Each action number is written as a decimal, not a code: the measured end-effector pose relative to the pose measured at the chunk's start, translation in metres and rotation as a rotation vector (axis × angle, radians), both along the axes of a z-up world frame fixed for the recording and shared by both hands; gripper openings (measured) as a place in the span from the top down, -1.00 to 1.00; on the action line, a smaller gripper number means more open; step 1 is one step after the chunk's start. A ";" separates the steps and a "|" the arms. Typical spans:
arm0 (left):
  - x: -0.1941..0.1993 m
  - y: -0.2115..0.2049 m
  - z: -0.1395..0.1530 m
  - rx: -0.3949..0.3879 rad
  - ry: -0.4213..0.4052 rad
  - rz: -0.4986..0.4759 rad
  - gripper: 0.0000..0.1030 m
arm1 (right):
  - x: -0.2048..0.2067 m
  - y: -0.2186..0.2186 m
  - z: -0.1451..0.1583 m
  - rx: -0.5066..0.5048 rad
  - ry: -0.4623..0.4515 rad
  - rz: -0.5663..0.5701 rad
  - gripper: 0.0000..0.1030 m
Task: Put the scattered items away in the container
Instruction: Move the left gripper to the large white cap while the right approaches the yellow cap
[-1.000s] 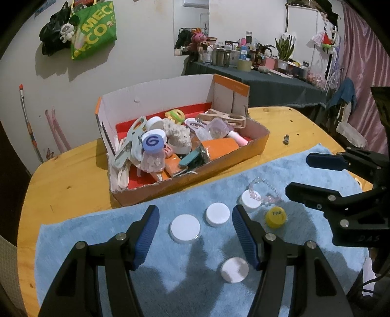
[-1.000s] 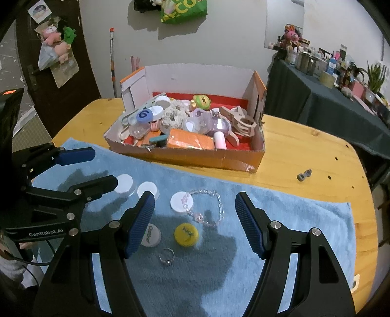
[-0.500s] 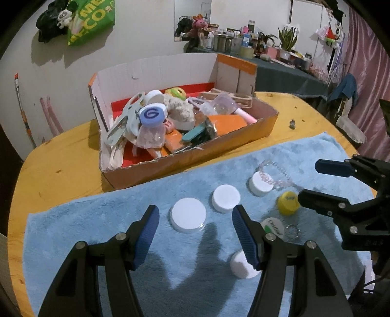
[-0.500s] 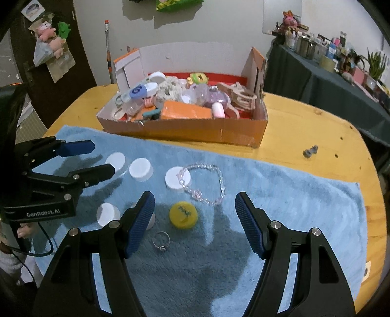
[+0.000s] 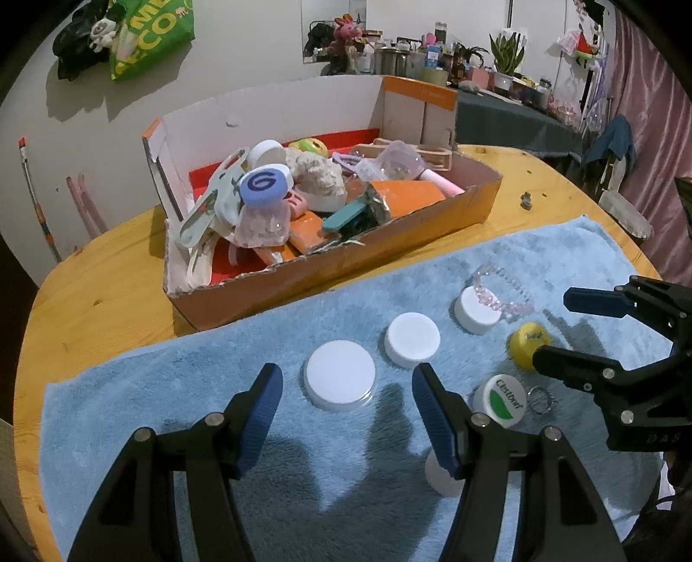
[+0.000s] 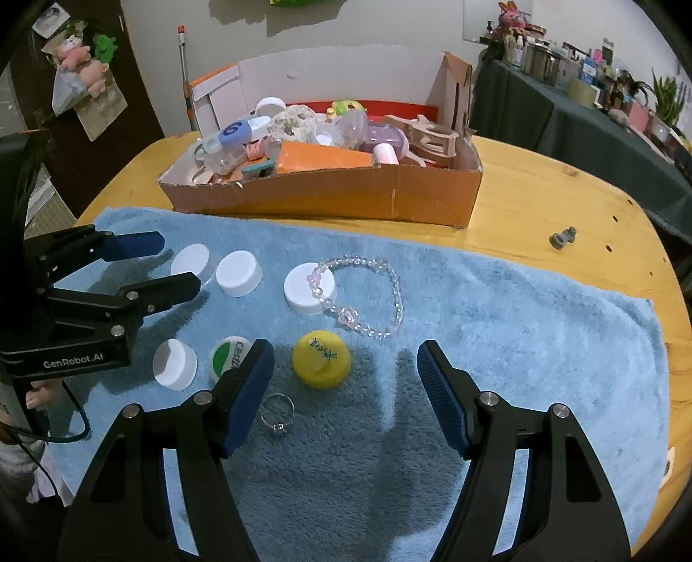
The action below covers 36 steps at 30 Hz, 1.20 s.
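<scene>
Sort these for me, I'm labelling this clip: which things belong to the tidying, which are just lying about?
Job: white caps, green-label cap, yellow cap, bead bracelet, ring, cardboard box.

Lying about: blue towel, grey fitting, green bag.

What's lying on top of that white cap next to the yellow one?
A sparkly bead bracelet is draped over one edge of the white cap; the rest of its loop lies on the blue towel. The cap's underside cannot be seen.
</scene>
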<state>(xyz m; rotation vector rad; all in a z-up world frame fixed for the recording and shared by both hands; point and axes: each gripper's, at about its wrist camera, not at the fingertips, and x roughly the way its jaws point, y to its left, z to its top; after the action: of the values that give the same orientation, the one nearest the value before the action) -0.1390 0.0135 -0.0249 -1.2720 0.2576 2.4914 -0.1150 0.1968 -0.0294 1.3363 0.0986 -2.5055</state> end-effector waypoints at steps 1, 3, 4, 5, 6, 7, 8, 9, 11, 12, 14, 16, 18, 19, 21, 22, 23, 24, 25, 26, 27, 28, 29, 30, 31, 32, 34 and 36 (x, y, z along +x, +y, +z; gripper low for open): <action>-0.001 0.000 -0.001 -0.001 -0.004 -0.001 -0.26 | 0.000 0.000 -0.001 -0.001 -0.002 -0.001 -0.32; -0.002 -0.001 -0.004 0.000 -0.012 -0.002 -0.26 | 0.000 0.002 -0.002 -0.004 -0.005 -0.006 -0.32; -0.002 -0.002 -0.005 0.001 -0.016 -0.002 -0.26 | 0.000 0.002 -0.003 -0.005 -0.007 -0.007 -0.32; -0.002 -0.002 -0.006 0.002 -0.020 -0.002 -0.26 | 0.000 0.002 -0.004 -0.005 -0.010 -0.009 -0.32; -0.003 -0.003 -0.007 0.004 -0.023 -0.001 -0.26 | 0.000 0.003 -0.005 -0.006 -0.012 -0.011 -0.32; -0.004 -0.003 -0.008 0.005 -0.026 -0.002 -0.26 | 0.000 0.003 -0.005 -0.007 -0.014 -0.011 -0.32; -0.004 -0.003 -0.008 0.007 -0.030 -0.002 -0.26 | -0.001 0.003 -0.007 -0.007 -0.017 -0.013 -0.32; -0.005 -0.003 -0.009 0.008 -0.031 -0.001 -0.26 | -0.001 0.004 -0.008 -0.006 -0.018 -0.014 -0.32; -0.005 -0.004 -0.009 0.008 -0.033 0.000 -0.26 | -0.001 0.004 -0.010 -0.005 -0.021 -0.016 -0.32; -0.006 -0.004 -0.010 0.007 -0.035 0.000 -0.26 | -0.002 0.004 -0.010 -0.005 -0.023 -0.018 -0.32; -0.006 -0.004 -0.011 0.006 -0.038 0.001 -0.26 | -0.003 0.005 -0.012 -0.006 -0.025 -0.022 -0.32; -0.007 -0.004 -0.012 0.007 -0.041 -0.001 -0.26 | -0.003 0.006 -0.013 -0.012 -0.026 -0.023 -0.32; -0.007 -0.005 -0.013 0.006 -0.044 -0.001 -0.26 | -0.003 0.006 -0.013 -0.012 -0.024 -0.024 -0.32; -0.007 -0.005 -0.014 0.005 -0.044 -0.001 -0.26 | -0.003 0.006 -0.013 -0.012 -0.024 -0.023 -0.32; -0.007 -0.005 -0.015 0.005 -0.044 -0.002 -0.26 | -0.003 0.005 -0.014 -0.009 -0.022 -0.022 -0.32; -0.007 -0.005 -0.015 0.005 -0.043 -0.002 -0.26 | -0.003 0.005 -0.014 -0.006 -0.020 -0.020 -0.32; -0.007 -0.005 -0.015 0.005 -0.044 -0.002 -0.26 | -0.003 0.004 -0.014 -0.003 -0.019 -0.019 -0.32; -0.007 -0.005 -0.015 0.006 -0.044 -0.001 -0.26 | -0.004 0.003 -0.015 -0.002 -0.019 -0.018 -0.32; -0.007 -0.005 -0.015 0.007 -0.044 -0.001 -0.26 | -0.004 0.003 -0.015 -0.001 -0.018 -0.017 -0.32; -0.007 -0.005 -0.015 0.008 -0.045 -0.001 -0.26 | -0.005 0.002 -0.015 -0.001 -0.015 -0.016 -0.32; -0.007 -0.005 -0.015 0.007 -0.045 -0.001 -0.26 | -0.005 0.001 -0.015 -0.001 -0.013 -0.014 -0.32; -0.007 -0.006 -0.015 0.008 -0.044 -0.001 -0.26 | -0.005 0.001 -0.016 0.001 -0.011 -0.012 -0.32; -0.007 -0.006 -0.015 0.007 -0.045 -0.001 -0.26 | -0.005 0.000 -0.016 0.002 -0.008 -0.011 -0.32; -0.007 -0.006 -0.015 0.007 -0.045 0.000 -0.26 | -0.005 -0.001 -0.016 0.003 -0.007 -0.010 -0.32; -0.007 -0.006 -0.015 0.008 -0.044 0.000 -0.26 | -0.005 -0.001 -0.016 0.003 -0.006 -0.009 -0.32; -0.007 -0.006 -0.015 0.008 -0.045 -0.001 -0.26 | -0.005 -0.003 -0.017 0.007 -0.007 -0.006 -0.32; -0.007 -0.006 -0.015 0.007 -0.044 -0.001 -0.26 | -0.005 -0.004 -0.017 0.013 -0.002 -0.006 -0.31; -0.007 -0.007 -0.015 0.007 -0.044 -0.001 -0.26 | -0.004 -0.004 -0.018 0.014 0.002 -0.004 -0.31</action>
<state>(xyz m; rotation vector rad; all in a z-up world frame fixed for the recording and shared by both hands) -0.1463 0.0069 -0.0401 -1.3213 0.2385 2.4587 -0.1193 0.1928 -0.0470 1.3414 0.1144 -2.5139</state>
